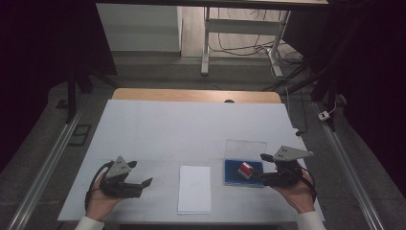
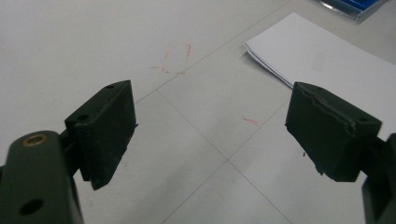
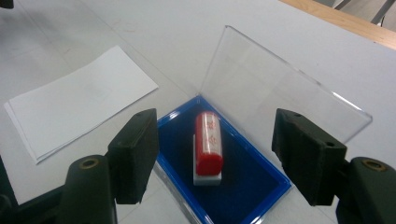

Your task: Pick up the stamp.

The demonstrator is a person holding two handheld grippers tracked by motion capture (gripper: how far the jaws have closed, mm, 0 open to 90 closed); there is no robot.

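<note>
A red stamp [image 3: 208, 142] with a white base lies on its side in a blue-lined box [image 3: 245, 182] whose clear lid [image 3: 275, 88] stands open behind it. In the high view the stamp [image 1: 246, 169] and the box [image 1: 232, 175] lie at the right of the table. My right gripper [image 3: 224, 156] is open, its jaws either side of the stamp and a little short of it; it is held at the box's right side [image 1: 264, 168]. My left gripper [image 1: 143, 173] is open at the table's left, over bare table [image 2: 212, 135].
A small stack of white paper [image 1: 194, 189] lies between the grippers, near the front edge; it appears in the left gripper view [image 2: 327, 60] and the right gripper view [image 3: 77, 102]. A white sheet [image 1: 191, 129] covers the wooden table [image 1: 191, 95].
</note>
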